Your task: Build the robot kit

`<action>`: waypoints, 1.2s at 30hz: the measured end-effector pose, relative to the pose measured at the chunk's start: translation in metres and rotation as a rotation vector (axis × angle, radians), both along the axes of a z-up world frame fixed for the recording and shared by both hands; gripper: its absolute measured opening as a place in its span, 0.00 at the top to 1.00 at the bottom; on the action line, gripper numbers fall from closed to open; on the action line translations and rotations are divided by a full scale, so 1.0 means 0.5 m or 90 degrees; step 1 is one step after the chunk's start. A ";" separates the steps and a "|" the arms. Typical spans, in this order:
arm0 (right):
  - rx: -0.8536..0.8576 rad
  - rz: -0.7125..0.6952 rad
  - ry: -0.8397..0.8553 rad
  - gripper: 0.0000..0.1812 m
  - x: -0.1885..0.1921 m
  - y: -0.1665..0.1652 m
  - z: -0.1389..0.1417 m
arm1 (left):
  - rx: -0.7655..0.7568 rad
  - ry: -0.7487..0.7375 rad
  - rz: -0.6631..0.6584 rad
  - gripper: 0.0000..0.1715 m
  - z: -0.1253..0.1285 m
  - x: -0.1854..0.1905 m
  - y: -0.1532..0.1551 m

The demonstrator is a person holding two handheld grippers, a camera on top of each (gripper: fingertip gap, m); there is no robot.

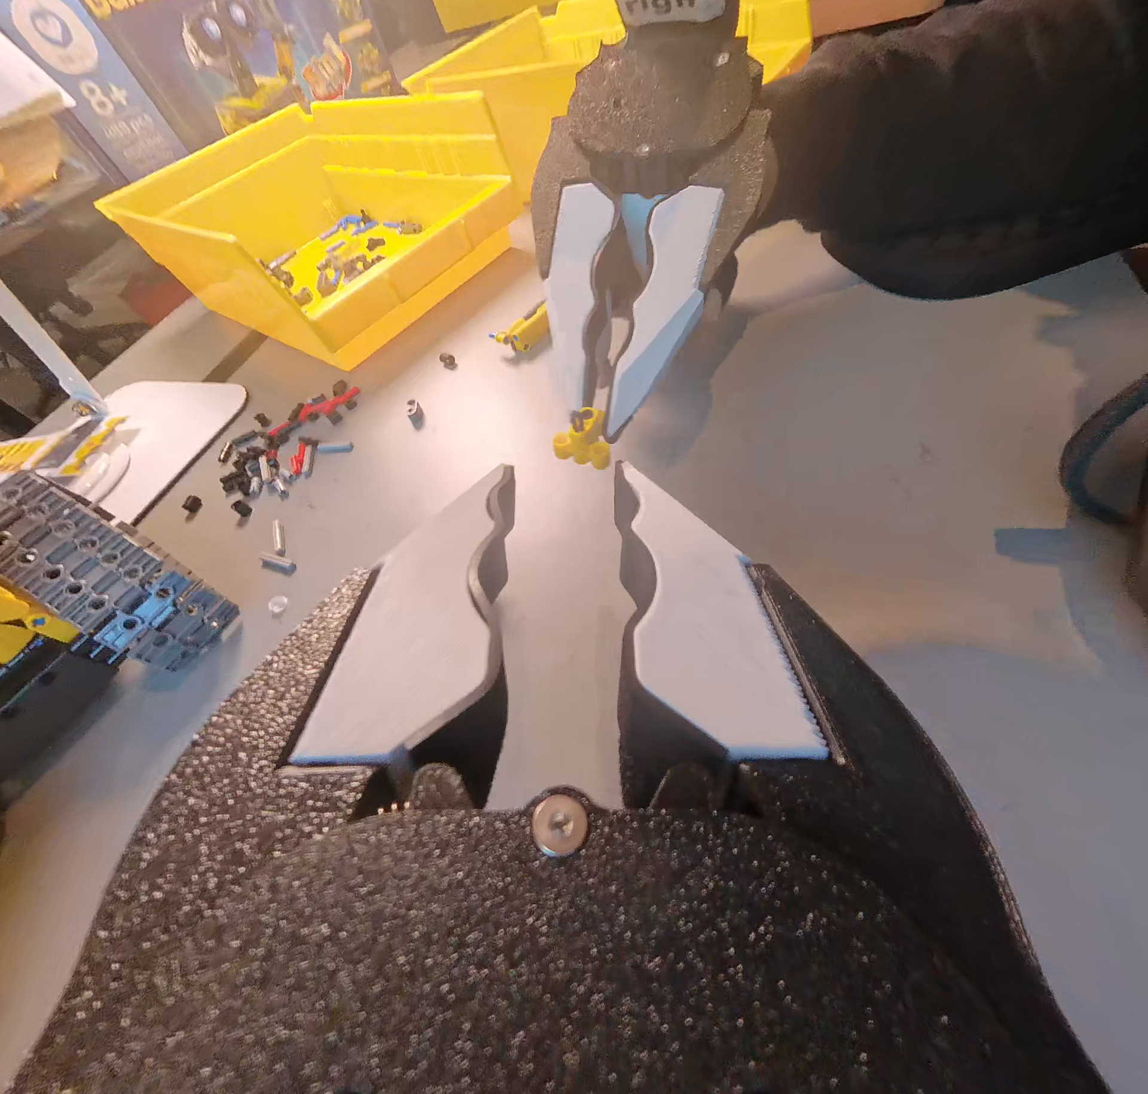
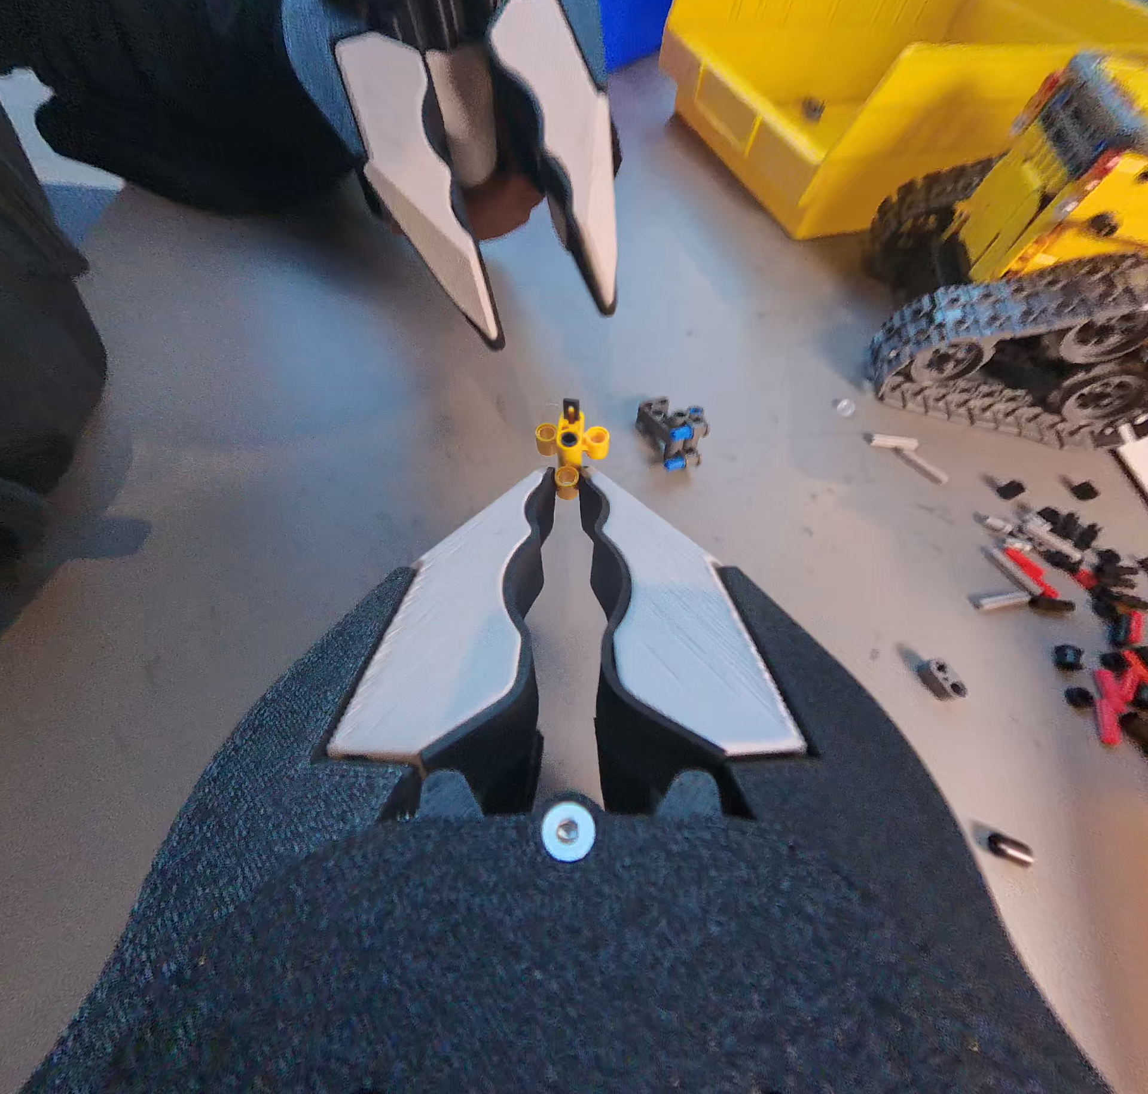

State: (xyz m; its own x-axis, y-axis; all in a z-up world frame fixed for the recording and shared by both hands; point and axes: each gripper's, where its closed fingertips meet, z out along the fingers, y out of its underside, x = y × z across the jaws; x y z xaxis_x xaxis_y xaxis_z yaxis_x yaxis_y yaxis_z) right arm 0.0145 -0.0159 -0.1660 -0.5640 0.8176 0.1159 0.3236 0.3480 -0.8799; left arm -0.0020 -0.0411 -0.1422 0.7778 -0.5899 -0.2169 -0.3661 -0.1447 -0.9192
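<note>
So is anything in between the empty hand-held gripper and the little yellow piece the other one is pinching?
Nothing visible. Only bare table lies between the open left hand-held gripper and the yellow piece in the right hand-held gripper.

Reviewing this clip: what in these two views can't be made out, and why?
- Yellow connector piece: its lower end sits between the right tongs; the tips hide the contact there.
- Small parts in the yellow bin: left wrist view, too small to identify.
- Tracked yellow vehicle model: right wrist view, blurred and cut off by the right edge.
- Left tongs: open, holding nothing.
</note>
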 end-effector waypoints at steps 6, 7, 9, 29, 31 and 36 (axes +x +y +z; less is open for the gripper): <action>0.072 0.031 -0.127 0.96 0.029 -0.010 -0.070 | -0.080 0.045 0.048 0.75 -0.045 -0.063 0.010; 0.074 0.040 -0.137 0.96 0.033 -0.015 -0.073 | -0.090 0.040 0.055 0.75 -0.047 -0.072 0.011; 0.075 0.057 -0.155 0.96 0.040 -0.027 -0.078 | -0.107 0.033 0.071 0.75 -0.055 -0.090 0.013; -0.040 -0.024 -0.034 0.79 0.001 0.008 0.010 | -0.106 -0.011 0.106 0.77 -0.055 -0.109 0.026; -0.097 -0.058 0.037 0.79 -0.012 0.029 0.059 | -0.079 -0.044 0.117 0.76 -0.035 -0.118 0.031; -0.149 -0.140 0.121 0.79 -0.027 0.084 0.100 | -0.079 -0.055 0.145 0.74 -0.033 -0.140 0.036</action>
State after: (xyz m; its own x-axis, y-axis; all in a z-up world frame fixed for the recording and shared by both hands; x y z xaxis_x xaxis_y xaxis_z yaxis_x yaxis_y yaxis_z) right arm 0.0012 0.0261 -0.1161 -0.3588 0.9334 -0.0024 0.1908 0.0708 -0.9791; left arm -0.0717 -0.0230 -0.1587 0.9061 -0.4151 -0.0816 -0.2327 -0.3280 -0.9156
